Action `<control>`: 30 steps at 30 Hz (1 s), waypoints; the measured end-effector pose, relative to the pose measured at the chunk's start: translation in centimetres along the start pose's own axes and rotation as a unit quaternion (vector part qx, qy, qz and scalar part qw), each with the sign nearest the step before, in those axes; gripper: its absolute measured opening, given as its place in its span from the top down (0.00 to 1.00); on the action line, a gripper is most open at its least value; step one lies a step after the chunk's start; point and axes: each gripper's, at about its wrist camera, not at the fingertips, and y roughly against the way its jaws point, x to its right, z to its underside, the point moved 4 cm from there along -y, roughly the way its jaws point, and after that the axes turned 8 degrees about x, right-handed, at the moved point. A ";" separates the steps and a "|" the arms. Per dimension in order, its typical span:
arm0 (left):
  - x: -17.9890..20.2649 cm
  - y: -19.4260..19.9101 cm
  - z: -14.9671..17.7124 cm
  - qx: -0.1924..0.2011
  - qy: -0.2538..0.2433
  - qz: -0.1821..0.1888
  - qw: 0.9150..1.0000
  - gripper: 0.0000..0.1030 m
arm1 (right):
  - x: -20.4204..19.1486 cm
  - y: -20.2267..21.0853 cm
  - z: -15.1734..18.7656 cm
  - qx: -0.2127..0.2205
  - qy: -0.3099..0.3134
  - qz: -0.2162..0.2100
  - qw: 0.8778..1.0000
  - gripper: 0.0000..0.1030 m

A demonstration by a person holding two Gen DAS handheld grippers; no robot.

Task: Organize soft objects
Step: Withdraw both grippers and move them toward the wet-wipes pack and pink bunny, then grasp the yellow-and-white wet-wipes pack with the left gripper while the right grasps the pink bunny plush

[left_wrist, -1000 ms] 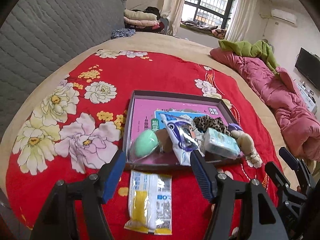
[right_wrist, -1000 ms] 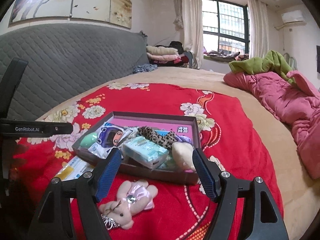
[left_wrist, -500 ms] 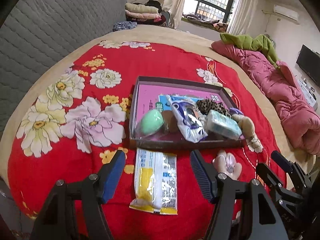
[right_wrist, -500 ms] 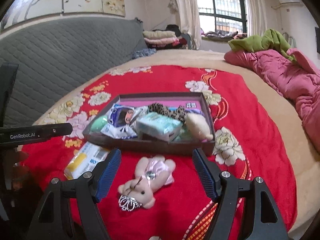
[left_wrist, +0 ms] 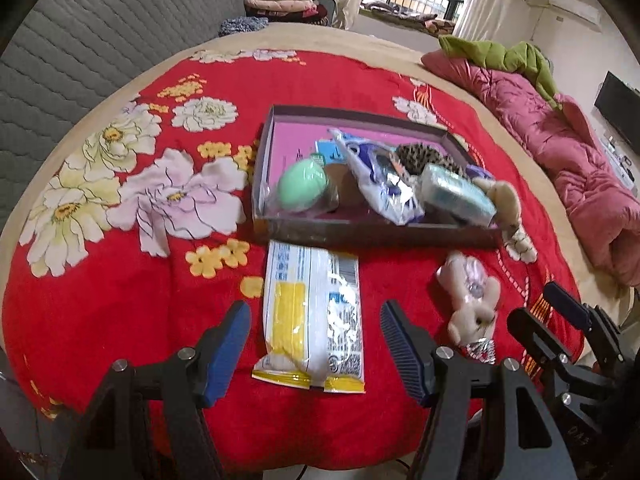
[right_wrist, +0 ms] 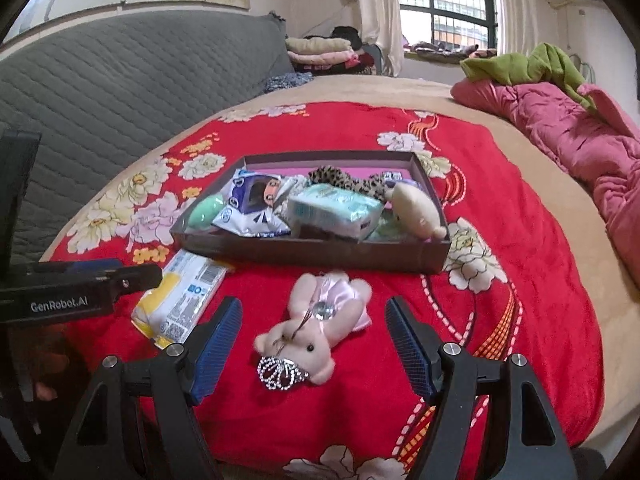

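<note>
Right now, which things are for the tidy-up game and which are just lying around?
For the job: brown box, yellow-and-white packet, pink teddy, green egg-shaped sponge, tissue pack, left gripper, right gripper.

Just lying about: pink quilt, green blanket, folded clothes.

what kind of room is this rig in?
Most likely a home bedroom. The work surface is a bed under a red floral blanket, against a grey quilted headboard. A crumpled pink quilt lies alongside, with folded bedding by the curtained window.
</note>
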 end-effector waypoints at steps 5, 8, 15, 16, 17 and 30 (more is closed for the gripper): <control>0.0 -0.9 1.0 -0.014 -0.003 -0.002 1.000 0.35 | -0.2 -0.4 0.5 -0.009 -0.008 -0.005 1.000 0.27; 0.1 -1.4 1.3 -0.019 -0.008 -0.004 1.000 0.35 | -0.3 -0.8 0.8 -0.016 -0.010 -0.004 1.000 0.27; 0.0 -2.0 1.5 -0.021 -0.010 -0.007 1.000 0.35 | -0.2 -1.6 1.3 -0.024 -0.016 0.001 1.000 0.27; 0.0 -2.1 1.5 -0.021 -0.009 -0.006 1.000 0.35 | -0.2 -1.8 1.3 -0.025 -0.018 0.002 1.000 0.27; 0.0 -2.2 1.5 -0.020 -0.008 -0.006 1.000 0.35 | -0.2 -2.0 1.4 -0.027 -0.021 0.002 0.999 0.27; 0.1 -4.5 1.9 -0.032 -0.012 -0.014 0.999 0.34 | 0.0 -5.3 2.4 -0.055 -0.054 0.016 0.997 0.27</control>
